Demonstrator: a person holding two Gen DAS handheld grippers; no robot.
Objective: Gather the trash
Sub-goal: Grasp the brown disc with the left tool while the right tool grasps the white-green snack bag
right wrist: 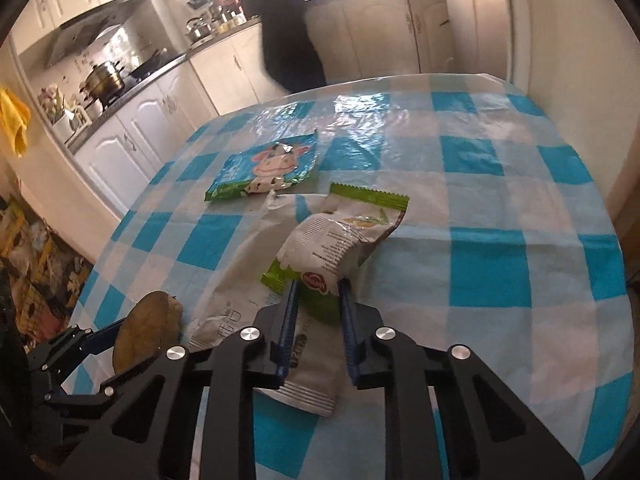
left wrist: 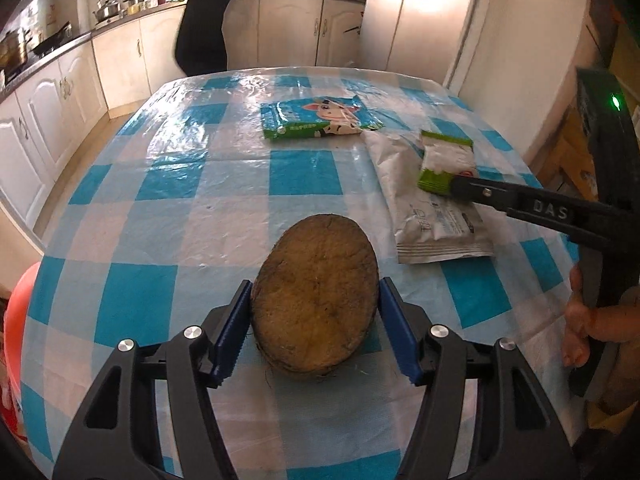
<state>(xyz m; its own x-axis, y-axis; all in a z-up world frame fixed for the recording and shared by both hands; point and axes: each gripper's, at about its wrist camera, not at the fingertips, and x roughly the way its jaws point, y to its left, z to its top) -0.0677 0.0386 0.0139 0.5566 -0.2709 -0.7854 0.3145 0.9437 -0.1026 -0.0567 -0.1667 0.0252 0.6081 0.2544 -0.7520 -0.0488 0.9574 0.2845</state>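
The brown, oval, rough-skinned husk piece [left wrist: 316, 294] stands on edge between the blue pads of my left gripper [left wrist: 316, 322], flat cut face toward the camera. Both pads press its sides, so I read the left gripper as clamped on it, its lower rim at or just above the blue-and-white checked plastic tablecloth [left wrist: 180, 184]. In the right wrist view the same husk piece [right wrist: 146, 330] shows low on the left, held up by the left gripper's black linkage.

My right gripper [right wrist: 318, 298] reaches forward at a low angle, its fingers narrowed onto the green-and-white crinkled snack wrapper [right wrist: 340, 248]. The wrapper's green near end sits between the blue pads and the rest bulges forward, lifted off the cloth. From the left wrist view this gripper comes in from the right as a long black finger, its tip meeting the wrapper [left wrist: 446, 160], and the hand [left wrist: 580, 320] holding it is wrapped around the black handle at the right edge.

Under the wrapper and the right fingers lies a flat silver-white foil pouch [left wrist: 432, 220] with grey print, stretching back toward the gripper body. Ahead and left of it lies a flat green-and-blue packet with a cartoon cow [left wrist: 320, 118], its corner touching the pouch's far end.

Beyond the table, white kitchen cabinets [left wrist: 80, 80] run along the left, with pots on the counter, and a person in dark clothes [left wrist: 204, 12] stands blurred at the counter. An orange-red rounded object [left wrist: 16, 320] sits beside the table's left edge.
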